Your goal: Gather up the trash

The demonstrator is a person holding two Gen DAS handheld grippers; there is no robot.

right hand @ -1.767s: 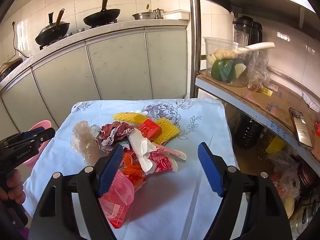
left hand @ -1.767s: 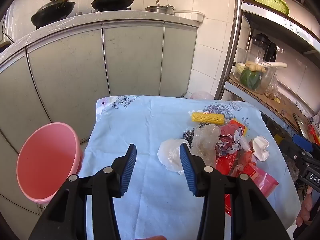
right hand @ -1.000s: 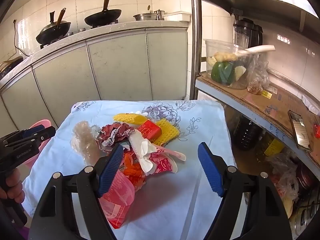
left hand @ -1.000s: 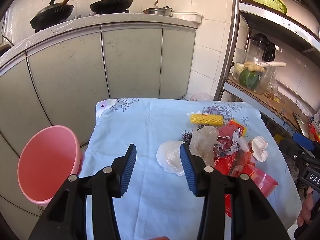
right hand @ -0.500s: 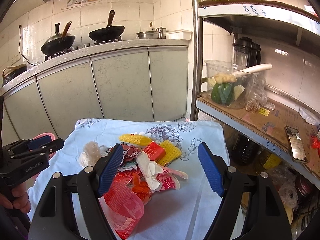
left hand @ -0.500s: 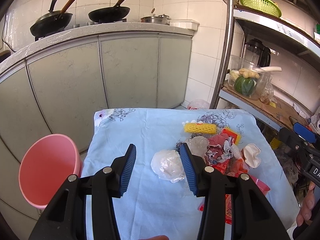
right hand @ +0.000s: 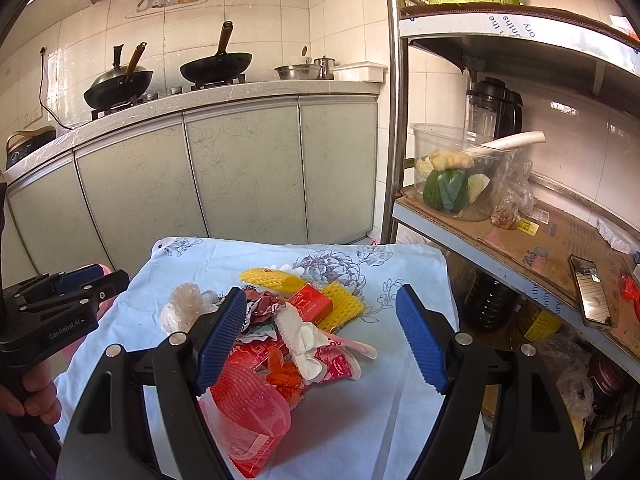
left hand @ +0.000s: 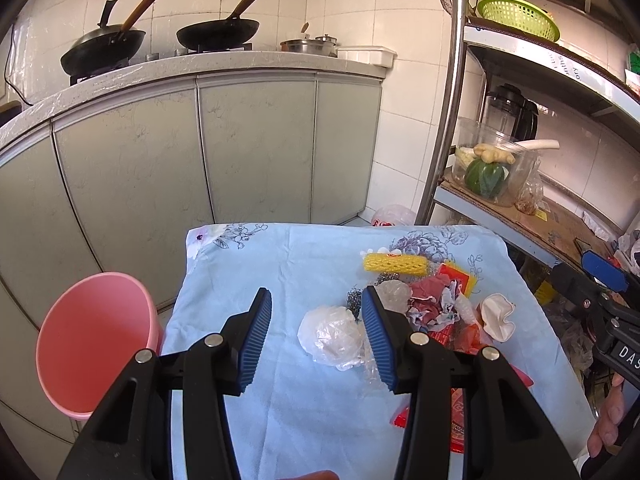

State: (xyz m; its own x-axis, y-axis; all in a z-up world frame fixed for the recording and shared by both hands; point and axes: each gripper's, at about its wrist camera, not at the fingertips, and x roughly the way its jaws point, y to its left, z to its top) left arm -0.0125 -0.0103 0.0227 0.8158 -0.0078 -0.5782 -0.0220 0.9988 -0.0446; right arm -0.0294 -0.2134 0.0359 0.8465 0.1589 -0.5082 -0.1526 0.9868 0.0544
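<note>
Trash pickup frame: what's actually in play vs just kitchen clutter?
In play:
- pink bin
- clear plastic wad
- yellow foam net
- red wrappers
- white scrap
- left tool and right tool, both open

Clutter:
- woks
- green basket
- blender
- vegetable tub
- phone

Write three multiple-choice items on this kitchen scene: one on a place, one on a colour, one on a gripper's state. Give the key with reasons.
1. Where is the bin?
A. on the table's left side
B. on the steel shelf
C. on the counter

2. What colour is the foam net sleeve at the trash pile's far edge?
A. green
B. yellow
C. black

3. How is the left gripper?
A. shut on a bag
B. shut, empty
C. open, empty

Key: A, it stands low beside the blue tablecloth; B, its mesh is yellow; C, its fingers stand apart over bare cloth.
</note>
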